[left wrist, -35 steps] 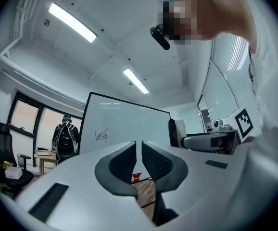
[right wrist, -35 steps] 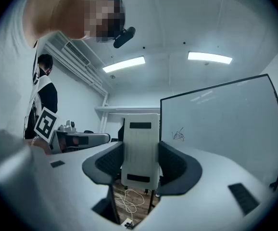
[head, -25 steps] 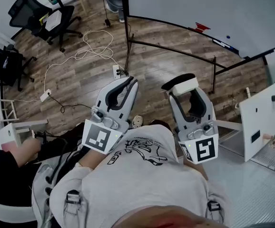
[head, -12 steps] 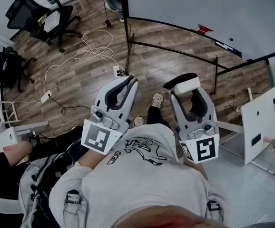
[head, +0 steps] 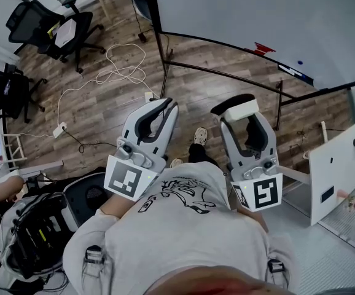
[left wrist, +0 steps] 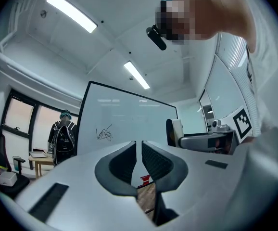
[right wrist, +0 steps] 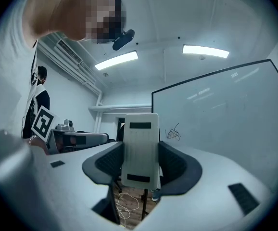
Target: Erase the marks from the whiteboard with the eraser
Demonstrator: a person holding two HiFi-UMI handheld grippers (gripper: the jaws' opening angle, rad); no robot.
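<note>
The whiteboard [head: 257, 11] stands on a black frame ahead of me, across a stretch of wood floor. A small black scribble [left wrist: 104, 134] is on the whiteboard [left wrist: 124, 119] in the left gripper view, and the same scribble [right wrist: 172, 134] shows on the whiteboard [right wrist: 221, 114] in the right gripper view. My right gripper [head: 237, 110] is shut on the white eraser [head: 239, 109], and the eraser [right wrist: 140, 143] stands upright between the jaws of that gripper [right wrist: 140, 153]. My left gripper [head: 160, 107] is shut and holds nothing; only a thin slit shows between the jaws of the left gripper [left wrist: 139, 150]. Both grippers are held at chest height, well short of the board.
A red object [head: 260, 47] and markers [head: 294, 70] lie on the board's tray. Office chairs [head: 61, 23] and a white cable [head: 122, 66] are on the floor at the left. A white panel [head: 337, 161] stands at the right. A backpack [head: 36, 232] sits lower left. A person with a backpack [left wrist: 62, 136] stands beside the board.
The view has shifted toward the whiteboard and the floor has slid back under me. The seated person at lower left has mostly left the frame. Both grippers keep their pose.
</note>
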